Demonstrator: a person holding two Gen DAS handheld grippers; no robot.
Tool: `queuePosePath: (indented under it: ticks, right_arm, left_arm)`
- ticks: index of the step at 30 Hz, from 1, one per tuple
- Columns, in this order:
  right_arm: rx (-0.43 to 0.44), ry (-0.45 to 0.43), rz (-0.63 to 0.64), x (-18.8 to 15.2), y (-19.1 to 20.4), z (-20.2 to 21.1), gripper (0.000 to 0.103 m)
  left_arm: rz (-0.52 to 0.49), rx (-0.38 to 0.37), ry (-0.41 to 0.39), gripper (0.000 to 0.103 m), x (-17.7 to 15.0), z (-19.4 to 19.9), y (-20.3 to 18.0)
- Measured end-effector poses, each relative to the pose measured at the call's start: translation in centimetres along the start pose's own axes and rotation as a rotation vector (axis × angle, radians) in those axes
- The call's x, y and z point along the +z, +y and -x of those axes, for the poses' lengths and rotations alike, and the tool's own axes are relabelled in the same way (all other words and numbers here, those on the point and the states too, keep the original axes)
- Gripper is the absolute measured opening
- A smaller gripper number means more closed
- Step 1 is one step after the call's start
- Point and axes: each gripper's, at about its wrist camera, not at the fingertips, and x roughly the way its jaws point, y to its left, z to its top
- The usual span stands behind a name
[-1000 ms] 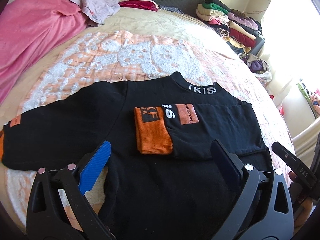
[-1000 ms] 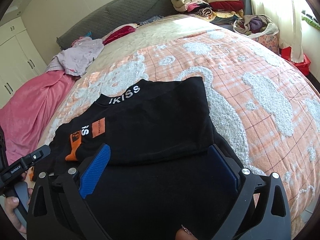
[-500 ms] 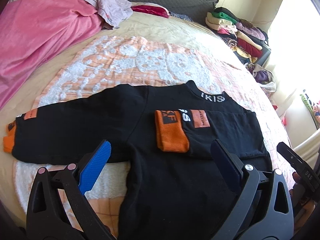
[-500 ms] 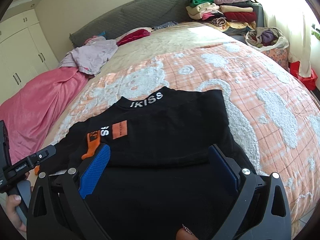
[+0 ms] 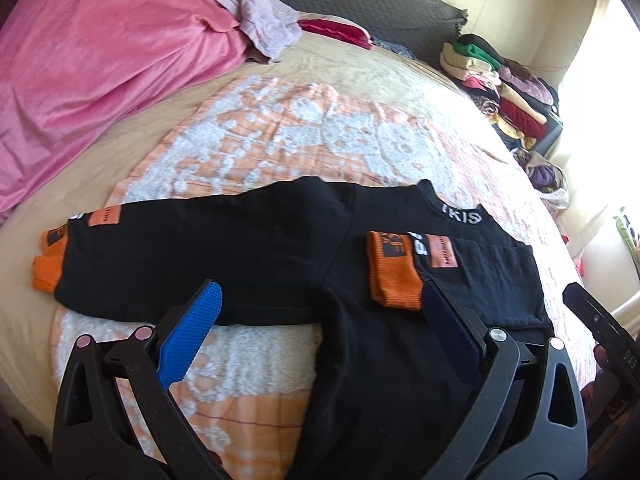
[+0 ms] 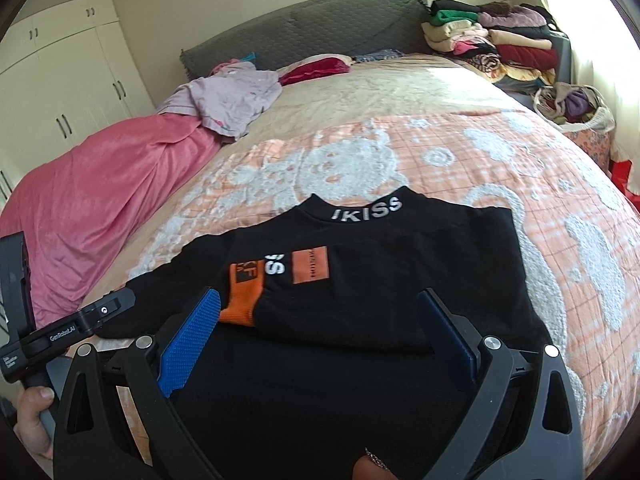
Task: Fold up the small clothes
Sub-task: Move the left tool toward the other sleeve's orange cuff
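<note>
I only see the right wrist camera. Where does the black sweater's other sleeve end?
Observer: The left sleeve lies stretched out flat, not folded in. Its orange cuff sits past the edge of the patterned blanket.
Operator: Is the left gripper holding it?
Observer: No. The left gripper is open, above the sweater, holding nothing.

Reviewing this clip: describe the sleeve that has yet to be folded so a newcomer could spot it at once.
On the orange-and-white bedspread lies a black sweatshirt with IKISS on its collar. Its unfolded sleeve stretches flat toward the pink blanket. Unlike the other sleeve, folded across the chest, it lies straight, its orange cuff off the body.
</note>
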Motion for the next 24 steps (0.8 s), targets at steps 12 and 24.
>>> queuePosePath:
  ticks: [12,24]
  right_arm:
    - [0.048,0.034,0.082,0.0,4.4,-2.1,0.098]
    - [0.095,0.063,0.166,-0.6,8.4,-3.7,0.098]
  left_arm:
    - [0.066,0.037,-0.019,0.093,0.0,1.1,4.0]
    - [0.128,0.077,-0.015,0.093,-0.6,1.5,7.6]
